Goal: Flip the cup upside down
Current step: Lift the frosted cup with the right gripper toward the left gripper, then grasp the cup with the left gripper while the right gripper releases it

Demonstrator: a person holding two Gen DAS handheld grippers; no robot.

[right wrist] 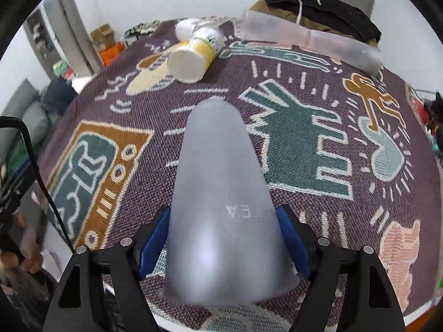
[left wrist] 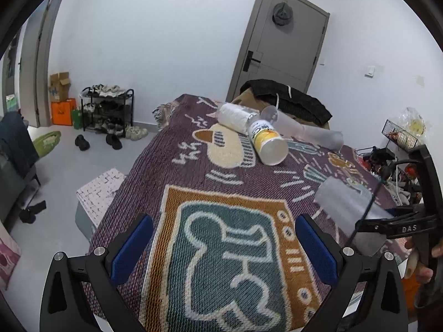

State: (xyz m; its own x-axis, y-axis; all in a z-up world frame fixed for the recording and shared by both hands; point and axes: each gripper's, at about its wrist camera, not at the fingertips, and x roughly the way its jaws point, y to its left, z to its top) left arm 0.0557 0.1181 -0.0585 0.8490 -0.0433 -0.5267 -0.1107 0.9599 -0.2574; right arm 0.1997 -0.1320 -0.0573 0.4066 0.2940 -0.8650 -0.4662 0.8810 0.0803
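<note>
1. We see a table draped in a purple woven blanket (right wrist: 304, 105) with teal, orange and cream cartoon figures
2. Our right gripper (right wrist: 223, 238) is clenched around a frosted translucent cup (right wrist: 218, 182), its blue pads (right wrist: 290, 238) pressing both sides of the wall near the wide rim
3. The cup points away from the right wrist camera, narrow closed base farthest from us and wide rim nearest; faint printed letters on its side read reversed
4. From the left wrist camera the same cup (left wrist: 349, 207) appears at the right edge, over the blanket (left wrist: 227, 221), with the right gripper's black frame (left wrist: 409, 227) beside it; we cannot tell whether it touches the cloth
5. Our left gripper (left wrist: 224, 249) is released, its blue-padded fingers (left wrist: 133, 249) spread wide over the blanket with nothing between them
6. At the far end of the table a yellow-and-white paper tub (right wrist: 191, 58) lies on its side, touching a clear container of white material (left wrist: 235, 116)
7. Just beside them a long stack of clear cups (right wrist: 310, 41) lies on its side, near dark folded clothing (right wrist: 318, 8)
8. Beyond the table are a grey door (left wrist: 279, 49) and a shoe rack (left wrist: 108, 108) against the white wall
</note>
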